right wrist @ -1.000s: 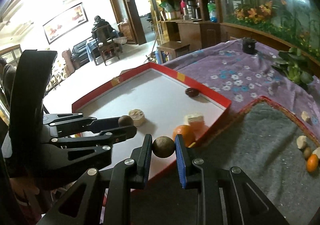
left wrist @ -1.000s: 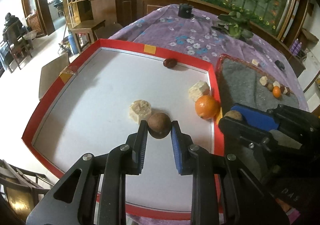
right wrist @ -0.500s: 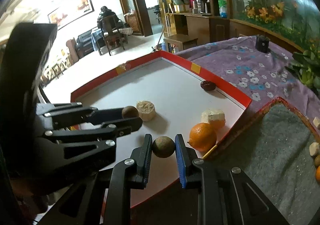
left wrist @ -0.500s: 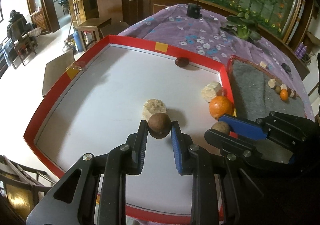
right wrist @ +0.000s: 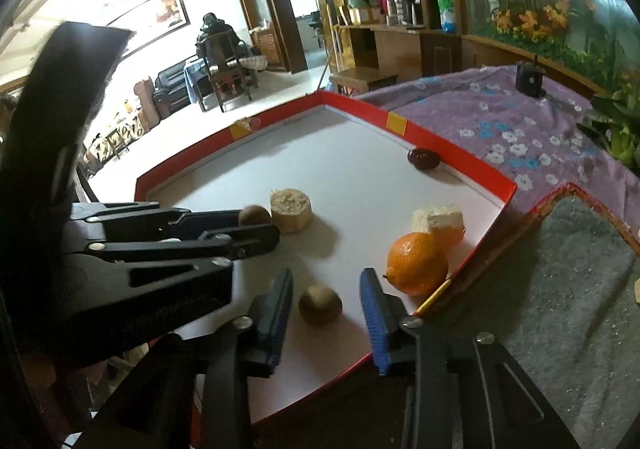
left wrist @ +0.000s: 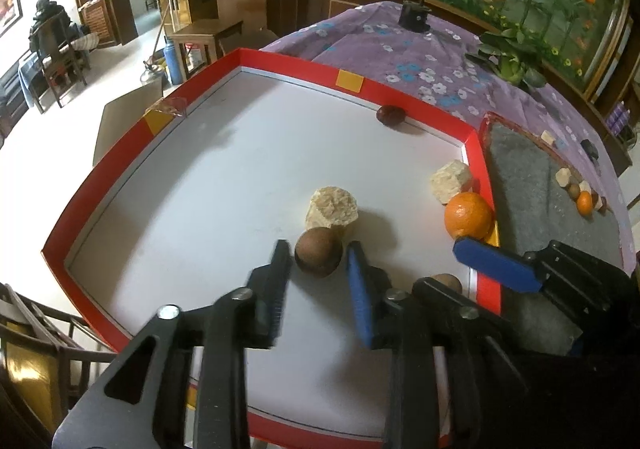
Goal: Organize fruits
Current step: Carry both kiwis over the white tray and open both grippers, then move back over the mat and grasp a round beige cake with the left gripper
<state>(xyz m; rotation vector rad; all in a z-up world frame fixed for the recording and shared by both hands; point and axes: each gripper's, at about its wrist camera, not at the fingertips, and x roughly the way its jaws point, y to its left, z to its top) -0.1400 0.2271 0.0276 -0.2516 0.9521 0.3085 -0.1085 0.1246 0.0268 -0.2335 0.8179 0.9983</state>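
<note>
Both grippers sit low over the red-rimmed white tray [left wrist: 60, 245], jaws spread and just now opening. Left gripper [left wrist: 319, 256]: a brown round fruit [left wrist: 318, 257] lies on the tray floor between its fingers, a sliver of gap on either side, pads no longer pressing it. That fruit touches or nearly touches a pale rough-cut chunk [left wrist: 332, 207] directly behind it. Right gripper [right wrist: 326, 299]: jaws wider apart, a second brown round fruit [right wrist: 320, 304] resting free on the tray between them, clear of both pads. From the left wrist view this fruit is mostly hidden behind the right gripper's black finger. An orange [right wrist: 417, 263] sits just beyond the right gripper's blue pad, near the tray's right rim, with a pale cube-like piece [right wrist: 439, 223] touching it from behind. A dark reddish fruit [left wrist: 391, 115] lies alone against the far rim. Right of the tray, a grey-lined tray [left wrist: 520, 185] holds a small row of items along its far edge, too small to identify. Purple flowered cloth [left wrist: 400, 57] covers the table.
</note>
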